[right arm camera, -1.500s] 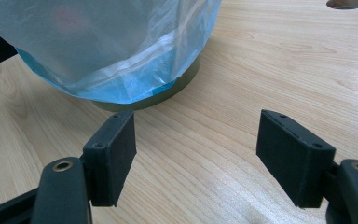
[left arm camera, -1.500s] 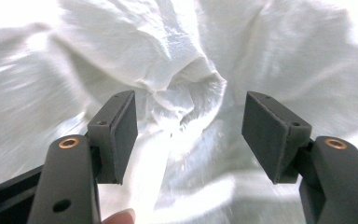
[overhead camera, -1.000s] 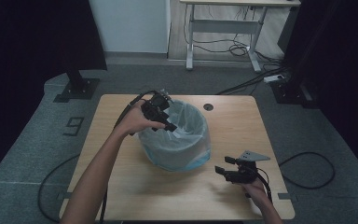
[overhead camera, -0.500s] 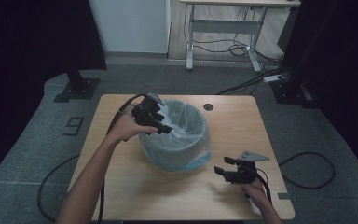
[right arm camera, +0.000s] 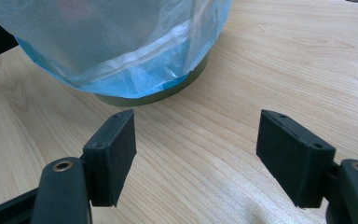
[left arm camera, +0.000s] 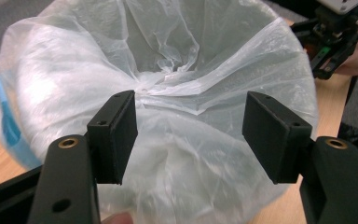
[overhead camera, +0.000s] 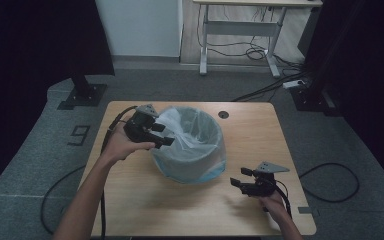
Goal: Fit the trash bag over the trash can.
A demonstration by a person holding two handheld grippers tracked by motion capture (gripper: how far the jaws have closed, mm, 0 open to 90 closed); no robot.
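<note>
A round bin lined with a translucent plastic bag (overhead camera: 192, 142) stands mid-table, and a blue band shows near its base. My left gripper (overhead camera: 165, 135) hovers at the bin's left rim, pointing at the bag. In the left gripper view its jaws stand open (left arm camera: 191, 135) with the crumpled bag (left arm camera: 168, 60) behind them and nothing pinched. My right gripper (overhead camera: 237, 177) rests low over the table at the bin's near right. Its jaws are open (right arm camera: 196, 154) over bare wood, and the bin's base (right arm camera: 135, 74) lies just ahead.
The wooden table (overhead camera: 260, 130) has a cable hole (overhead camera: 223, 114) behind the bin. The left gripper's cable (overhead camera: 111, 131) trails off the left edge. Beyond the table are a stand base (overhead camera: 82, 95), a white desk (overhead camera: 240, 30) and floor cables (overhead camera: 330, 175).
My left gripper has moved left, from over the bin's back-left rim to just outside its left side, jaws still open. The right gripper has stayed put.
</note>
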